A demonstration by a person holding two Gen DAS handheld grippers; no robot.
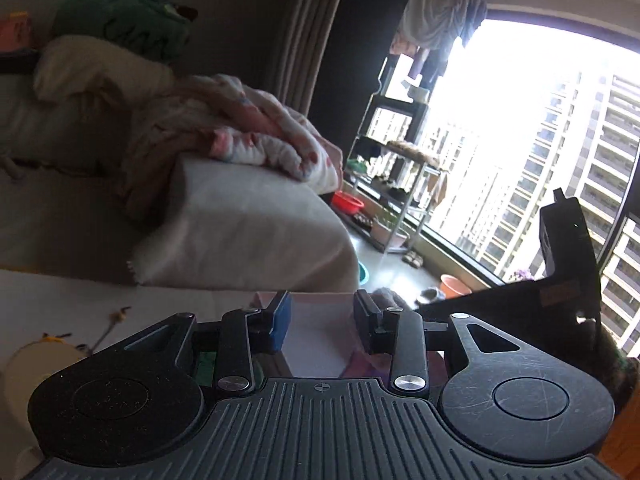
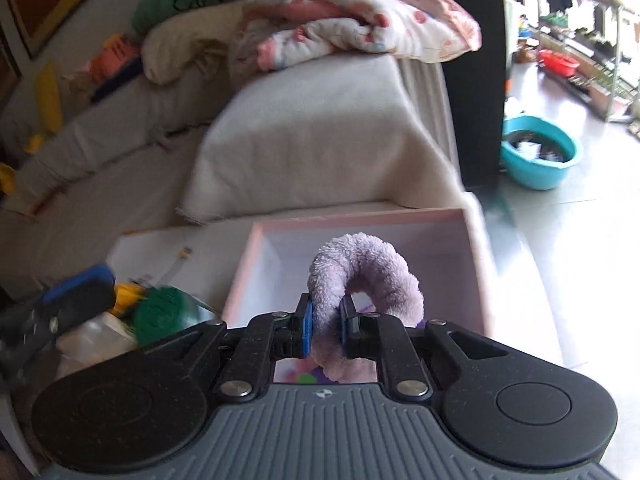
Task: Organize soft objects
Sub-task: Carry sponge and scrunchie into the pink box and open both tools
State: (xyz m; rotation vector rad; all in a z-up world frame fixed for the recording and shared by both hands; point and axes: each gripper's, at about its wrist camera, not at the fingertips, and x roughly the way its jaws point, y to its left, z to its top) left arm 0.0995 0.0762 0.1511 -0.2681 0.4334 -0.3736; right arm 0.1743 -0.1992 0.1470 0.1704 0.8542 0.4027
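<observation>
Holding a fluffy lavender plush ring [image 2: 366, 272] pinched tight between its pads, the right gripper [image 2: 325, 330] sits right over the open pink box [image 2: 476, 264], so I'd say this one is mid-drop and just needs lowering and letting go. Peeking down between the fingers there's already something colourful at the bottom of the box, purple and green bits, though it's too blurry to say what, so my guess is at least a piece or two got sorted already. The left gripper [image 1: 322, 322] has its jaws spread apart with nothing between them, hanging near the box's edge [image 1: 316, 300], looks free for the next pickup. What's left, as far as I can tell: over to the left of the box there's a little pile with a green fuzzy thing [image 2: 160, 312] and something yellow [image 2: 127, 296] next to it, probably still waiting their turn. The flowery blanket [image 2: 360, 20] is heaped on the sofa arm [image 2: 320, 132] behind, can't tell if that counts as part of the job.
</observation>
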